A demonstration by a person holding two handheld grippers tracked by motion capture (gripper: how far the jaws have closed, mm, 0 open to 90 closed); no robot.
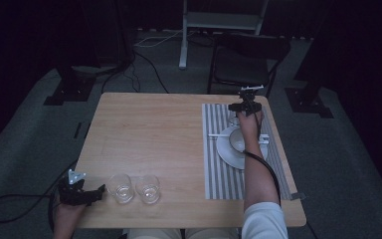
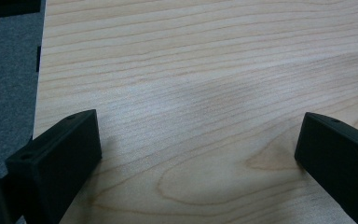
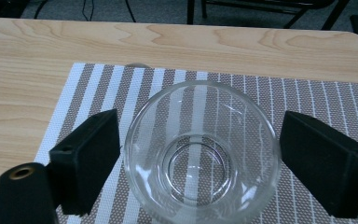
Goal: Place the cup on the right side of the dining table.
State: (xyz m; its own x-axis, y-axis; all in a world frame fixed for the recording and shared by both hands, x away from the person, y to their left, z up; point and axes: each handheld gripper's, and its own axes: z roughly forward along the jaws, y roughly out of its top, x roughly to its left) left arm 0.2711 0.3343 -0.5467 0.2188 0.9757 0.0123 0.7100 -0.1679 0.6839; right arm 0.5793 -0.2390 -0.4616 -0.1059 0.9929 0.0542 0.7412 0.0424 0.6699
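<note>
Left tongs (image 1: 101,190) at near-left corner of the tabletop (image 1: 149,129), lying low, pointing right toward two empty glasses (image 1: 120,187) (image 1: 147,188). The glasses stand side by side near the front edge, the nearer one just beside the tong tips. In the left gripper view the left tongs (image 2: 198,154) are spread wide, nothing between the jaws, just bare wood (image 2: 200,70) under them. Grey three-cornered plate (image 1: 76,176) on top of the left unit, cable (image 1: 15,201) looping off the left edge over the floor.

Right tongs (image 1: 237,115) reach out over the far end of a striped mat (image 1: 219,169) on the right side of the tabletop. In the right gripper view the right tongs (image 3: 199,154) are wide, a third glass (image 3: 203,154) sitting upright on the mat (image 3: 98,84) between the jaws. Left jaw close to the glass wall, right jaw just apart; no clear contact, so not gripped. Glass empty, clear.

Behind the right hand (image 1: 249,121), on the mat: white plate (image 1: 229,154) with a white cup (image 1: 238,140) on it, partly hidden by the forearm (image 1: 256,174). A thin white utensil (image 1: 219,135) lies across the mat just left of the plate; type too small to tell. White sleeve (image 1: 262,219) at bottom. Black chair (image 1: 246,59) beyond the far edge.
</note>
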